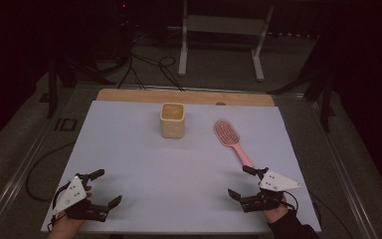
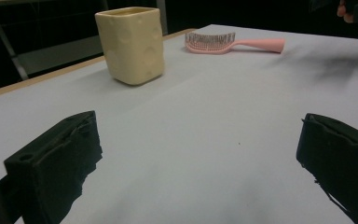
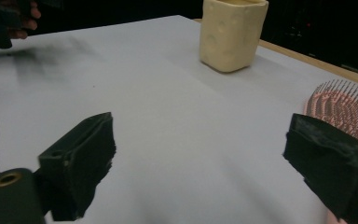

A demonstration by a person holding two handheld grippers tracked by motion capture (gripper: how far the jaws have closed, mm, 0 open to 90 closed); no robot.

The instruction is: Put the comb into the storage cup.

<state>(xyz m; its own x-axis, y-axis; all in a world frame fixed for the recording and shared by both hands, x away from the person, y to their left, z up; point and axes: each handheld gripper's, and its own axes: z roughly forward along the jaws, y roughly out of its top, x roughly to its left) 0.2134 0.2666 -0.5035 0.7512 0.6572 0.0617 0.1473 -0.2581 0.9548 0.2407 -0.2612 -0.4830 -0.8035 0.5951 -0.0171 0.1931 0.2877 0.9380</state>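
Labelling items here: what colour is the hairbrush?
Pink, handle and head; the hairbrush shows best in the left gripper view.

A dim lab or recording room, set up for tests rather than living. The bench (image 1: pixel 129 95) is a wooden board under a plain pale sheet (image 1: pixel 129 149), black cables (image 1: pixel 149 67) trail over the carpeted floor (image 1: pixel 219 64), and a white metal stand (image 1: pixel 221 25) sits behind among dark equipment.

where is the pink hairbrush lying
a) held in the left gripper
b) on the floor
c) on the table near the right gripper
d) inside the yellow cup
c: the hairbrush lies flat on the table, its handle pointing toward the open right gripper, apart from the cup.
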